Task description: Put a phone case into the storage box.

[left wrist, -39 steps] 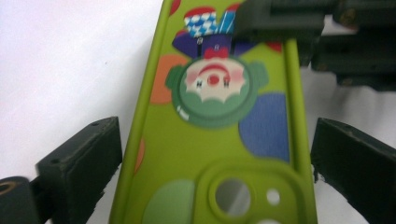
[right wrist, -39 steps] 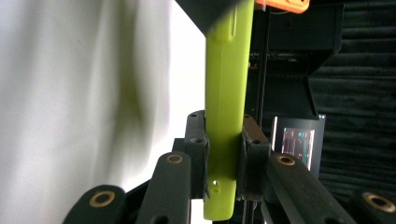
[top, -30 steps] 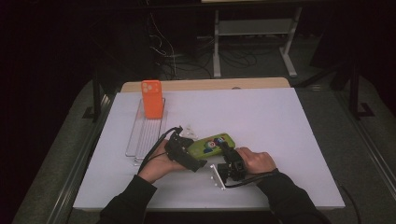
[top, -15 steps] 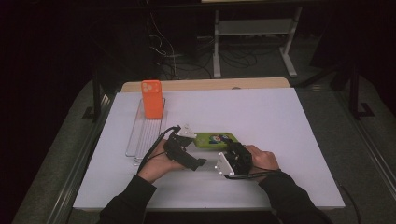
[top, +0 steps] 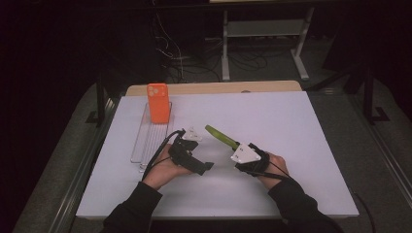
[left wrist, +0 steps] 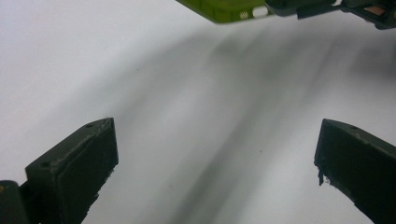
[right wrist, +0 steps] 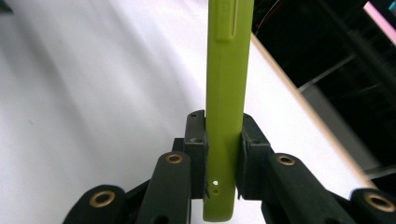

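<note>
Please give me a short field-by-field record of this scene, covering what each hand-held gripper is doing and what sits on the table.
surface: white table
right hand-held gripper: shut on green phone case, gripping it edge-on near one end
green phone case position: lifted, pointing away toward the rack side in the high view
left hand-held gripper: open, jaws wide apart above bare table, holding nothing
wire rack: at table's left, lying flat
orange phone case: standing upright at the rack's far end
</note>
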Available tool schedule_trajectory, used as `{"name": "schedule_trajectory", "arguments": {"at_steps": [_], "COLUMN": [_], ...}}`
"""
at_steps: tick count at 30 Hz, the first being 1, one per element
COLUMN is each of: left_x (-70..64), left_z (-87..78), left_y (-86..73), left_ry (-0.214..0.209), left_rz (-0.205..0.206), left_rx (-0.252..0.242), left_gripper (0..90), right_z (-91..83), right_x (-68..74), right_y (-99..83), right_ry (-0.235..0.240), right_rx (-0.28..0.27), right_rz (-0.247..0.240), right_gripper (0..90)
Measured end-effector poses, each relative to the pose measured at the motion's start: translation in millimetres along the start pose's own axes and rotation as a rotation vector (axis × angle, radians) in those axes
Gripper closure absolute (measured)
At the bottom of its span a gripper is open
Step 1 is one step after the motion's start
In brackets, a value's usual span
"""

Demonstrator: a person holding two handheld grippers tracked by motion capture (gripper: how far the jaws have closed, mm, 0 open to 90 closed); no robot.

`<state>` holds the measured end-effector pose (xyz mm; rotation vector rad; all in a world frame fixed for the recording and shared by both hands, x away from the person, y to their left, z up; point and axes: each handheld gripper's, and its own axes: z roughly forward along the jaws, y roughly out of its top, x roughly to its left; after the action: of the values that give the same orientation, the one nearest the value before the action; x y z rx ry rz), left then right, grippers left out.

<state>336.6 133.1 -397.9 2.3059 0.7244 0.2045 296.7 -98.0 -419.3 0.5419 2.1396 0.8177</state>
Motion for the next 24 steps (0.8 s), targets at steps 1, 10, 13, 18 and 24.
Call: {"name": "schedule_trajectory", "arguments": {"at_steps": [1,10,13,18,24], "left_x": [0.4,0.8,1.5,4.4,10.1], "left_z": [-0.3,-1.0,-1.4,-2.1,-3.2], "left_y": [0.0,0.0,-0.2,0.3,8.5], "left_ry": [0.004,0.015,0.02,0.019,0.003], "left_rz": [0.004,-0.026,-0.032,-0.054,-0.074], "left_rx": [-0.004,-0.019,-0.028,-0.047,-0.085], "left_gripper": [0.0,0.0,0.0,0.0,0.0], "right_z": [0.1,1.7,2.8,4.8,2.8], "right_x": [-0.7,-11.3,-17.0,-24.3,-27.3], "right_y": [0.3,-4.0,-7.7,-13.8,-15.9], "right_ry": [0.01,0.143,0.18,0.242,0.265], "right_rx": [-0.001,-0.013,-0.018,-0.045,-0.058], "right_rz": [0.036,0.34,0.407,0.568,0.637], "right_gripper": [75.9,75.9,75.9,75.9,75.9]}}
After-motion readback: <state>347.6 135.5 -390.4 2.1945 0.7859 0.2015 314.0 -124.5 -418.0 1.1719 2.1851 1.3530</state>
